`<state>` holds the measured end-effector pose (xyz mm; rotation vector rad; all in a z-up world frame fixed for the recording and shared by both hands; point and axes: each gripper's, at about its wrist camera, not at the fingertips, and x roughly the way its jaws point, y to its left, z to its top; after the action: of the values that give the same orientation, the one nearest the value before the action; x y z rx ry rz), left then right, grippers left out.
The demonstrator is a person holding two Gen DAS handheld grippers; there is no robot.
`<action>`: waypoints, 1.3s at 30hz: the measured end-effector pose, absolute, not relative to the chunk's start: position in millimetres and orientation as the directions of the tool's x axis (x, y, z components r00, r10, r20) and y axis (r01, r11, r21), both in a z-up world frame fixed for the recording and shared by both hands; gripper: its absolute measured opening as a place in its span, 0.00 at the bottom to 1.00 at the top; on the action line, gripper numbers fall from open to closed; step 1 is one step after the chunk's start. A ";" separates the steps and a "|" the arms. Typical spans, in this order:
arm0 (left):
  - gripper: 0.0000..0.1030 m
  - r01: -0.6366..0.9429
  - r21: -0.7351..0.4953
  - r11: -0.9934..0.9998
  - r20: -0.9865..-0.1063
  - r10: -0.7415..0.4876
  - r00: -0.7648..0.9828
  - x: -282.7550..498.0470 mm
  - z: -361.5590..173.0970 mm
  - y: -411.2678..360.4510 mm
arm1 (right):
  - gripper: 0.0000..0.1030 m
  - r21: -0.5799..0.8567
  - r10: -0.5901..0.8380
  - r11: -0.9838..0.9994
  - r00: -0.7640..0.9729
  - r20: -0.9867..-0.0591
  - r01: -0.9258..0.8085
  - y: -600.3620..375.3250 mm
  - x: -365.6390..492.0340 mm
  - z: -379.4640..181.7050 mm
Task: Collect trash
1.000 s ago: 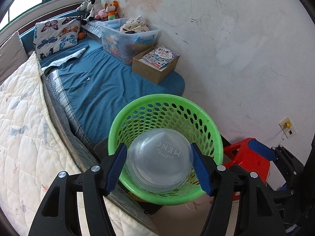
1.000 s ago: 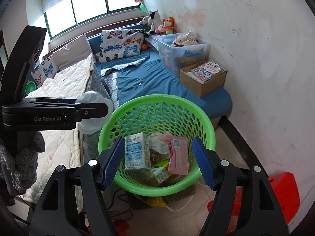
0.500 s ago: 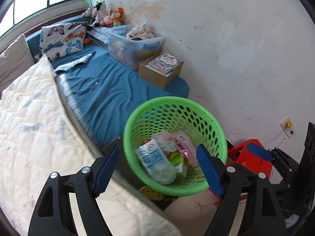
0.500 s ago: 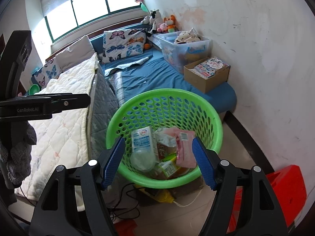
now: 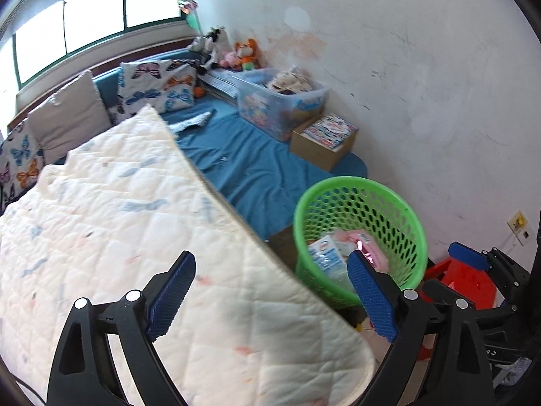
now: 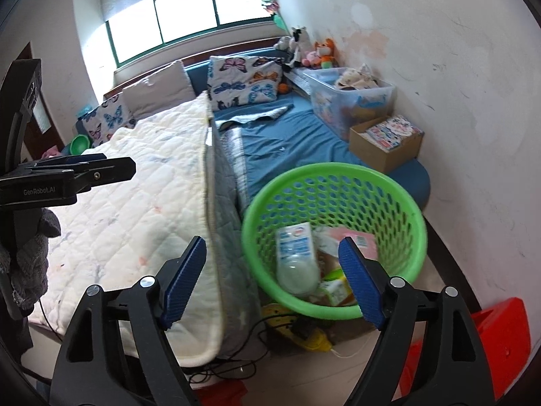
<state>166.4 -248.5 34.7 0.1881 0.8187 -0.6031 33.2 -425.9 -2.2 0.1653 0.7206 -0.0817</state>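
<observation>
Bedroom with a scuffed white wall (image 6: 439, 67) on the right side and a wide window (image 6: 182, 17) at 12 o'clock in the right wrist view. Filling the left half of both views is a bed (image 5: 257, 169) with a blue sheet, and over it lies a white quilt (image 5: 118, 237) whose edge hangs off the foot of the bed. Butterfly pillows (image 6: 243, 81) lean at the head of the bed, near 12 o'clock. Along the wall stand a clear storage bin (image 6: 351, 98) and, just beside it, a cardboard box (image 6: 385, 145) of booklets.

Beside the foot of the bed, on the floor, stands a green basket (image 6: 333, 176) with holes in its wall, at 3 o'clock in the left wrist view and just right of centre in the right wrist view. Inside it lies the trash: a white and blue carton (image 6: 294, 240), a clear plastic lid (image 6: 299, 275) touching the carton, and pink wrappers (image 6: 355, 237). A red stool (image 5: 463, 280) sits near the basket at 4 o'clock.

Left tool (image 5: 270, 296) hangs over the quilt's edge, its jaws opening wide with nothing gripped. Right tool (image 6: 270, 279) hangs over the basket's near rim, jaws also opening, nothing gripped.
</observation>
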 end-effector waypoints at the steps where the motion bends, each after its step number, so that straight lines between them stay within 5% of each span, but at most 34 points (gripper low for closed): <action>1: 0.86 0.559 -0.059 0.827 -0.728 -0.419 0.543 164.8 37.2 -240.7 | 0.80 0.123 -0.013 0.984 0.750 -0.661 0.126 -420.9 32.7 -1.6; 6: 0.92 0.507 -0.043 0.861 -0.714 -0.382 0.587 155.9 43.4 -205.7 | 0.84 0.109 0.001 0.989 0.749 -0.662 0.096 -398.3 33.1 -0.7; 39: 0.93 0.305 -0.012 0.952 -0.627 -0.244 0.740 91.6 37.9 -69.4 | 0.94 0.104 0.046 0.994 0.761 -0.647 0.029 -311.4 23.3 -1.1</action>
<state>91.6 -69.4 37.9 0.0936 0.6736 -0.3016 23.3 -311.4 -1.1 0.1102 0.7067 0.0095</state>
